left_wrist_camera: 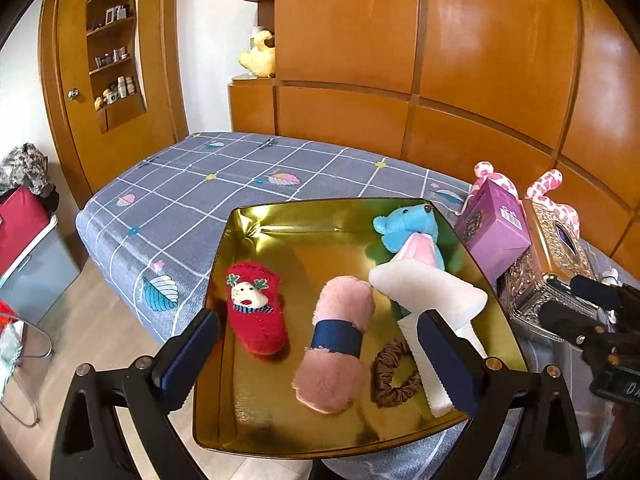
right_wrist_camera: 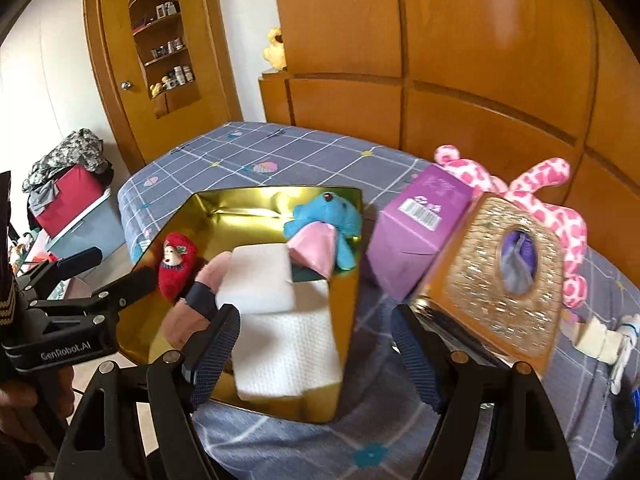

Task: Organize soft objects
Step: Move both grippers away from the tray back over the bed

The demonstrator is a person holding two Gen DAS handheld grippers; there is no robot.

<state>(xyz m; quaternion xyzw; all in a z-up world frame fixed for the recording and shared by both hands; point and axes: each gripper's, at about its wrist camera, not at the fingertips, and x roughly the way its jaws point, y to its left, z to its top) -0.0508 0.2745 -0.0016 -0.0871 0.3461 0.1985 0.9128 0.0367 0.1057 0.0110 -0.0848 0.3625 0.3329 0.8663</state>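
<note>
Pink roll (left_wrist_camera: 334,340) lies between left gripper's (left_wrist_camera: 316,360) spread jaws

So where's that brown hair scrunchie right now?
In the left wrist view, the brown scrunchie lies in the gold tray near its front right corner, between the pink fuzzy roll and the white cloth.

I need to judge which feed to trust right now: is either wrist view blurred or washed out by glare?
Left wrist: sharp; the gold tray mirrors the room but the red sock and pink roll read clearly. Right wrist: motion-smeared, worst on the glittery tissue box and purple box. Both: strong fisheye bending, sheen on the wardrobe.
</note>
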